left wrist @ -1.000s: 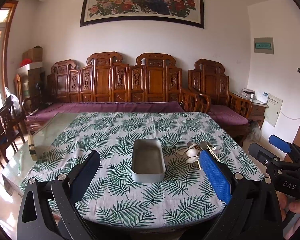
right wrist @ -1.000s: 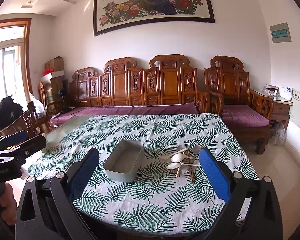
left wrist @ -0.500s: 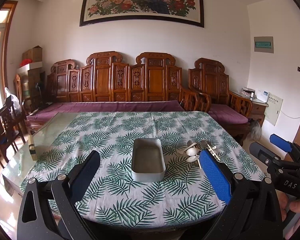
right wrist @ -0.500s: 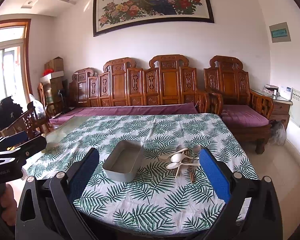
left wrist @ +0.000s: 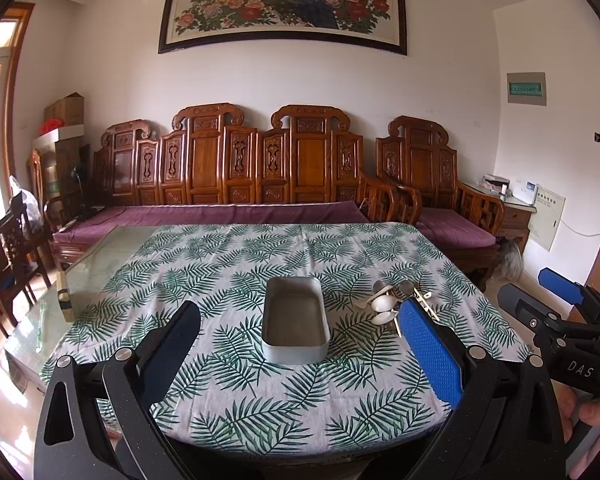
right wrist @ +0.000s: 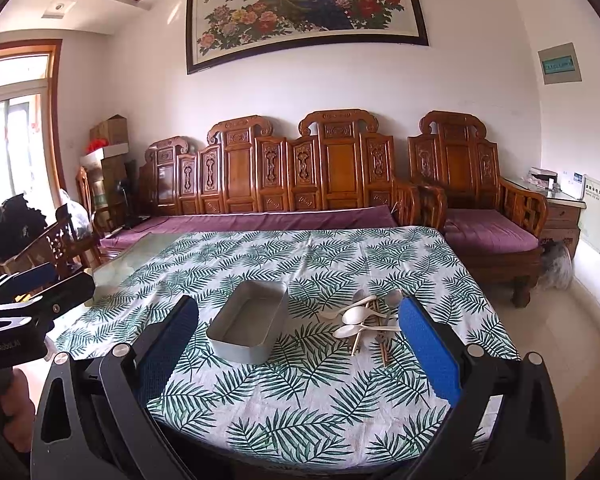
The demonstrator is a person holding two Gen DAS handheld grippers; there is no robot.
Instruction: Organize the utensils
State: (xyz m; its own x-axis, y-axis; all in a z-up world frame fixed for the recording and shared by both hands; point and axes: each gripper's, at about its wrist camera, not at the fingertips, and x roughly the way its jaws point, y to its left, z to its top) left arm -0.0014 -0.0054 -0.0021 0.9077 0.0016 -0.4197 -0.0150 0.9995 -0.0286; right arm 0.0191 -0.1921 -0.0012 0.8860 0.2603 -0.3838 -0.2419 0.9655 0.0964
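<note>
— Where are your spoons?

— Your pile of spoons and chopsticks lies on the leafy tablecloth, just to the right of the grey metal tin. The tin has nothing in it.

— And your tongs?

— Your left gripper is spread wide and holds nothing. Your right gripper is spread wide too, and empty. Both hang at the near edge of the table, well back from the pile. Behind the table stands the long wooden bench.

My tongs' pads are blue; the cloth shows green fern leaves on white; the tin is grey.
</note>
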